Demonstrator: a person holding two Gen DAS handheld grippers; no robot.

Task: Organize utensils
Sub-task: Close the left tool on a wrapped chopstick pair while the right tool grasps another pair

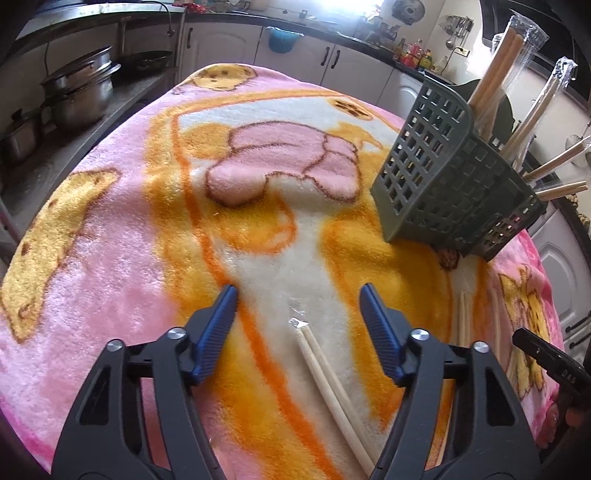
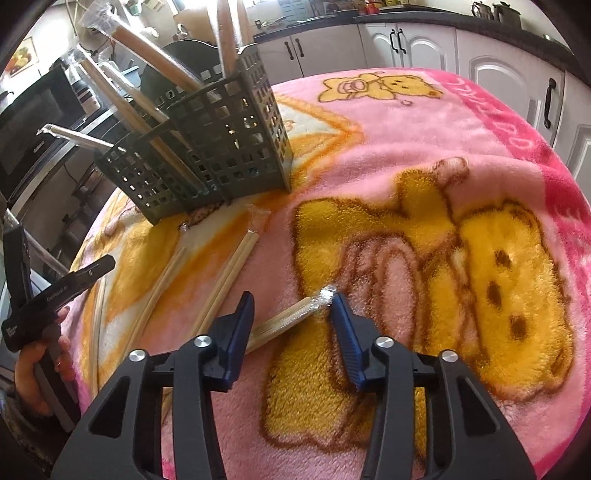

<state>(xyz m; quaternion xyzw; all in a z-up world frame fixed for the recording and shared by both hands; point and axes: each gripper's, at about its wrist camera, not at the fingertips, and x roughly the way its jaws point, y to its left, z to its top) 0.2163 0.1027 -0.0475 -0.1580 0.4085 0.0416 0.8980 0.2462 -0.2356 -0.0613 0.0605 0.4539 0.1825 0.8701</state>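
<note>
I see a fluffy pink fleece blanket [image 1: 110,258] patterned with yellow-orange bears (brown outlines), a grey-green plastic lattice caddy [image 1: 443,184], pale cream wooden chopsticks [image 1: 325,365], and blue ribbed gripper pads [image 2: 240,332].

Fluffy cloth blanket [image 1: 110,258], matt plastic basket [image 1: 443,177], plastic-wrapped wooden chopsticks [image 2: 284,323].

White kitchen cabinets [image 1: 221,44] (dark countertop [image 2: 461,14]).
</note>
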